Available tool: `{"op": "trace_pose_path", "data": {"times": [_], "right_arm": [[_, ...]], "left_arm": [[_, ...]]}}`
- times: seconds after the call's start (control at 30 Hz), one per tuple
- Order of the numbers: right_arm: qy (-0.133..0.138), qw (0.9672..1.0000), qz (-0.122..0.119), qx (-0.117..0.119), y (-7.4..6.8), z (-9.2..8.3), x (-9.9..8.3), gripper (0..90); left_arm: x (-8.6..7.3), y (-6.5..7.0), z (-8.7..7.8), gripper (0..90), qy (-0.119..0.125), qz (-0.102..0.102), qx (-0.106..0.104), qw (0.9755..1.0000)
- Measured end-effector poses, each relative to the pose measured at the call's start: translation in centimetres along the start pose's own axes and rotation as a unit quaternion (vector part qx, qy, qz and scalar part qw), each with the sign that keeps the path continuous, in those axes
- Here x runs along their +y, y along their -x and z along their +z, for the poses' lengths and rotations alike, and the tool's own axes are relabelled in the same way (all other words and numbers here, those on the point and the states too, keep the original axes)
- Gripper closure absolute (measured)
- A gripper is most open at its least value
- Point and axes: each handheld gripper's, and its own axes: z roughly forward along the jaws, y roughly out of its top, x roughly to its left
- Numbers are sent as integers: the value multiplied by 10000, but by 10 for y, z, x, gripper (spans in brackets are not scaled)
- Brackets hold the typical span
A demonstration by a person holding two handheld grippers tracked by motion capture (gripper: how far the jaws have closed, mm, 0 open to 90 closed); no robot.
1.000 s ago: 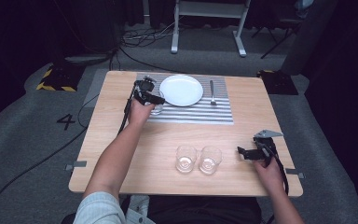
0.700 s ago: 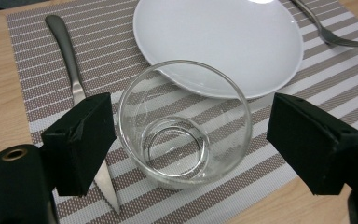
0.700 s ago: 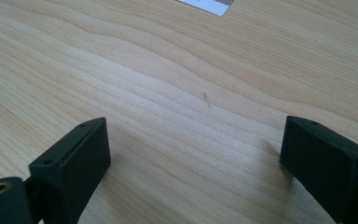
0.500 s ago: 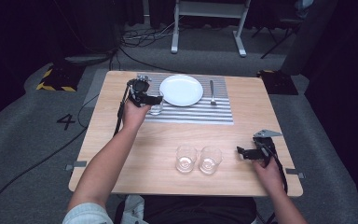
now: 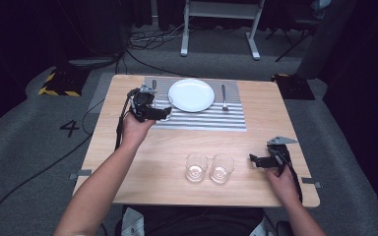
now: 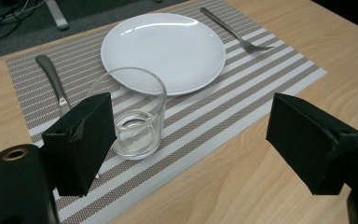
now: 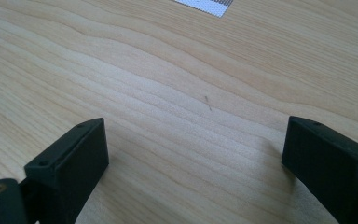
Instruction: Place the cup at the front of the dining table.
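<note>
A clear empty glass (image 6: 135,116) stands upright on the striped placemat (image 6: 242,107), in front of the white plate (image 6: 163,49). In the left gripper view its near side is partly behind one pad (image 6: 86,140). My left gripper (image 6: 191,130) is open, with nothing between its jaws. From above, the left gripper (image 5: 163,114) hovers at the placemat's (image 5: 211,118) left front corner, beside the plate (image 5: 191,94). My right gripper (image 5: 254,161) rests low over bare wood at the front right, open (image 7: 193,140) and holding nothing.
Two more empty glasses (image 5: 196,167) (image 5: 221,168) stand side by side near the table's front edge, left of the right gripper. A fork (image 5: 223,97) lies right of the plate and a knife (image 6: 53,81) left of it. Cables trail off the table's left side.
My left gripper has drawn back from the plate toward the person and lifted a little. The glass stays on the placemat. The right gripper has not moved.
</note>
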Motion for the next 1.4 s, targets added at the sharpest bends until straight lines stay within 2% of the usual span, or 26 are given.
{"op": "trace_pose_path", "data": {"times": [0.13, 0.23, 0.27, 0.3, 0.57, 0.73, 0.77, 0.83, 1.07, 1.27, 1.4], "right_arm": [[-11, 10000, 34, 1, -1, 0, 0, 68], [-9, 10000, 35, 0, -1, 0, 0, 68], [-11, 10000, 41, 1, -1, 0, 0, 68], [-8, 10000, 30, 1, -1, 0, 0, 68], [-9, 10000, 34, 0, -1, 0, 0, 68], [-10, 10000, 36, 2, -1, 0, 0, 68], [-3, 10000, 38, -5, -1, 0, 0, 68], [-9, 10000, 37, 1, -1, 0, 0, 68], [-8, 10000, 22, 5, 0, 0, 0, 68], [6, 10000, 6, -6, 0, 0, 0, 68], [8, 10000, -4, -8, 0, 0, 0, 68]], "left_arm": [[-1, 7, -16, 158, 77, 98, -13, 9999], [-6, 8, -26, 159, 183, 109, -177, 9996], [-8, 9, -29, 159, 149, 85, -295, 9994], [-10, 9, -31, 159, 201, 130, -253, 9994], [-23, 10, -54, 160, 327, 153, -384, 9986], [-33, 14, -70, 163, 264, 410, -274, 9984], [-35, 14, -73, 163, 193, 437, -269, 9985], [-40, 14, -80, 163, 243, 453, -280, 9983], [-61, 10, -115, 164, 522, 231, -458, 9973], [-75, 9, -126, 167, 449, 283, -371, 9979], [-86, 14, -132, 169, 627, 277, -267, 9973]]}}
